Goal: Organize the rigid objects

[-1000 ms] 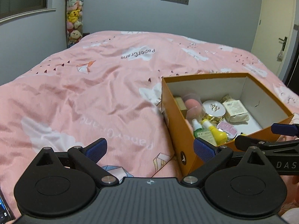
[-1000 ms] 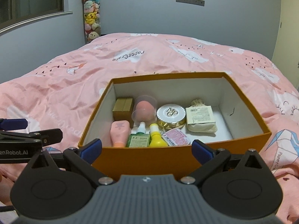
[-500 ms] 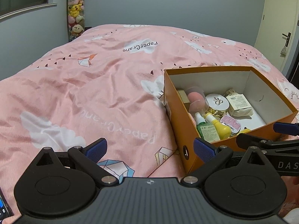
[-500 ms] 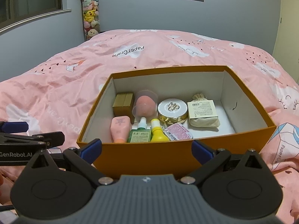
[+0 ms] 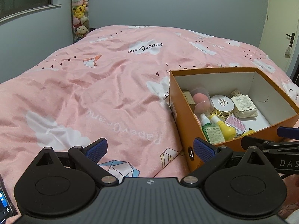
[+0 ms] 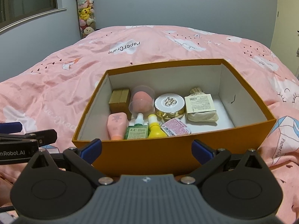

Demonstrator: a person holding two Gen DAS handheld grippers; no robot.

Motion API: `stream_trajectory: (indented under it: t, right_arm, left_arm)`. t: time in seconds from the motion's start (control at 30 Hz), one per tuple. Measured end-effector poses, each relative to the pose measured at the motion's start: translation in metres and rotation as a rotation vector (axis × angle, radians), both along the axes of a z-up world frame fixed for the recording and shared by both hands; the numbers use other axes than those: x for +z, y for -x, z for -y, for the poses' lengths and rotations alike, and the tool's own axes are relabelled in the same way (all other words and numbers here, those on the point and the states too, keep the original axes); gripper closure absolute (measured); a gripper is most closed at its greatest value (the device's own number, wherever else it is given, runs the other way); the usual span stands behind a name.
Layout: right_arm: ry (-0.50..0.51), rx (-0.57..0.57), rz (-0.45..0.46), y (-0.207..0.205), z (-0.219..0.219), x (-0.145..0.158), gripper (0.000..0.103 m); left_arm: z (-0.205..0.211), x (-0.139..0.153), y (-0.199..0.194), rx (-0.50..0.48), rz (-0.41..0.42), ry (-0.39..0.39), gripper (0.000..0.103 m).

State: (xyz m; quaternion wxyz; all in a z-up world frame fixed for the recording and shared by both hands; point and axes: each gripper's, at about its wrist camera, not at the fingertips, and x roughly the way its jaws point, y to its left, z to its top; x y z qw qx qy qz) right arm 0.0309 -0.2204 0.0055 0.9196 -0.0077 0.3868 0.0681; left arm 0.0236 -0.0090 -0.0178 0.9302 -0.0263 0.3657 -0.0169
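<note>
An orange box (image 6: 168,155) sits open on a bed covered by a pink quilt (image 5: 93,93) printed with white clouds and paper cranes. The right gripper (image 6: 146,148) hangs just before the box's near wall, its blue-padded fingers (image 6: 91,147) spread wide with nothing between them. The left gripper (image 5: 150,148), equally wide open and empty, hovers over bare quilt, with the box at its 2 o'clock; its right fingertip overlaps the box's near corner in the left wrist view, though contact cannot be judged.

Inside the box, seen from the right wrist, small toiletries crowd the left half. A gold carton (image 6: 119,102) stands at 10 o'clock, beside a pink sponge in a clear case (image 6: 142,100). A round white-and-gold compact (image 6: 170,105) lies at the centre, and a cloth pouch with a paper label (image 6: 201,109) lies at its 3 o'clock. Along the near wall lie a pink tube (image 6: 116,127), a green bottle (image 6: 137,129), a yellow bottle (image 6: 155,128) and a pink-lidded tub (image 6: 176,127). The right end of the box floor is bare.

A column of plush toys (image 6: 86,13) stands in the far corner at 11 o'clock, beside a window (image 6: 28,1).
</note>
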Motion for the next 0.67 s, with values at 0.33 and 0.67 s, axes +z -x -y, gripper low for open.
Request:
stream_trajectory:
  t: [0.33,0.67]
  right_arm:
    - [-0.009,0.000,-0.013,-0.0007,0.0011,-0.0020,0.003]
    - [-0.010,0.005,-0.024,-0.0016,0.0003,-0.0036,0.003]
  left_arm:
    - [0.0006,0.0008,0.0003,0.001,0.001,-0.001,0.000]
    - [0.0017,0.0028,0.0018,-0.005,0.009,0.002,0.000]
